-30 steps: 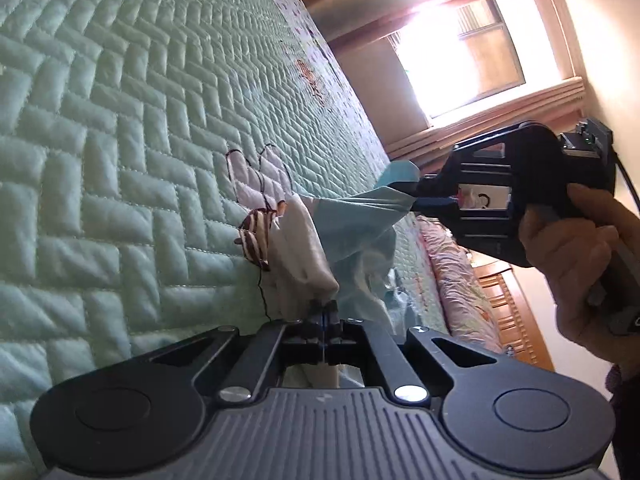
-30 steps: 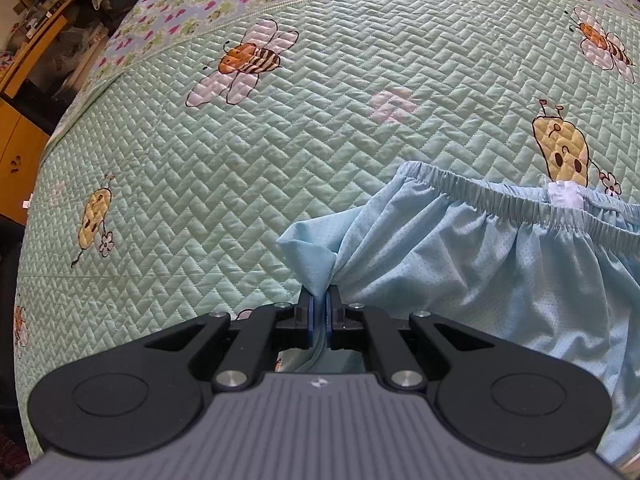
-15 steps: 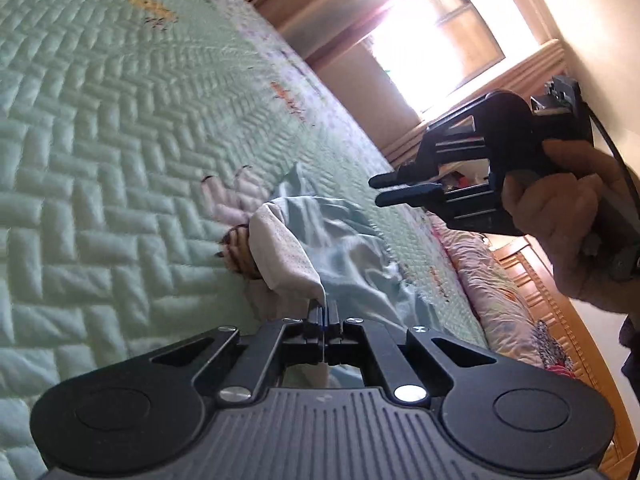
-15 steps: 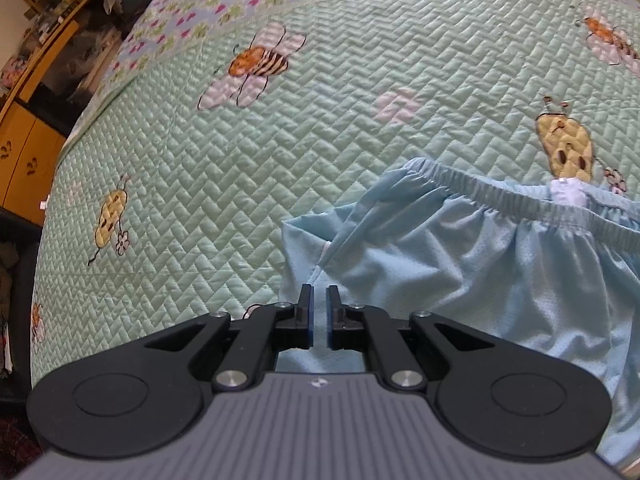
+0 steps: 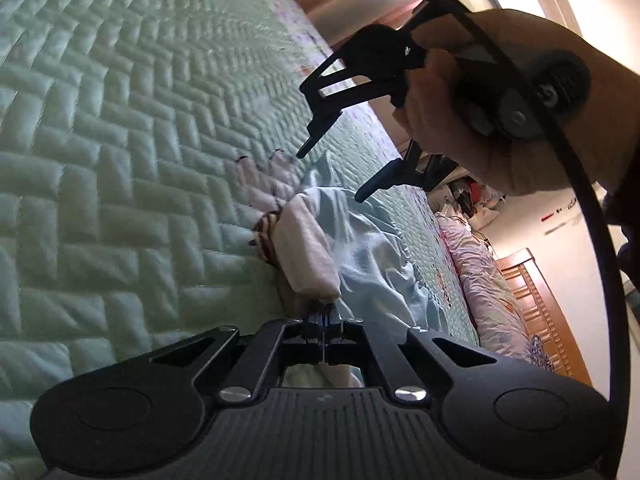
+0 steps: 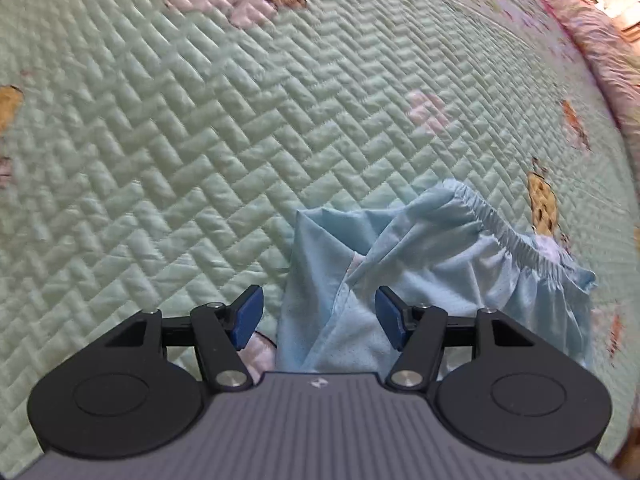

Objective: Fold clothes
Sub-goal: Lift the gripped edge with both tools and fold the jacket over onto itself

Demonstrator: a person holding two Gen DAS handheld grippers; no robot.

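1. The light blue shorts (image 6: 432,280) lie crumpled on the green quilted bedspread (image 6: 200,140), with the elastic waistband (image 6: 504,232) on the far side and one loose flap turned up in the right wrist view
2. The left gripper (image 5: 324,320) has its jaws pressed together and pinches a whitish part of the garment, perhaps the lining (image 5: 304,256), low and near to the bedspread
3. The right gripper (image 6: 318,312) has its jaws spread wide and holds nothing; it hangs above the blue fabric, and in the left wrist view it is clearly off the bed, in the person's hand (image 5: 480,120)
4. Risk: only one corner is held, so if the left gripper pulls now, I think the shorts will drag and bunch instead of folding flat
5. Risk: the fabric looks thin and slippery, so the small pinch may slide out when tension comes
6. Risk: the right gripper may close on two layers together, or catch the bedspread under the cloth, because the flap lies in wrinkles
7. Risk: the black cable (image 5: 576,200) hangs near the work and could catch
8. Writing: I can read no brand and no words; a small light mark on each gripper body is too small to make out
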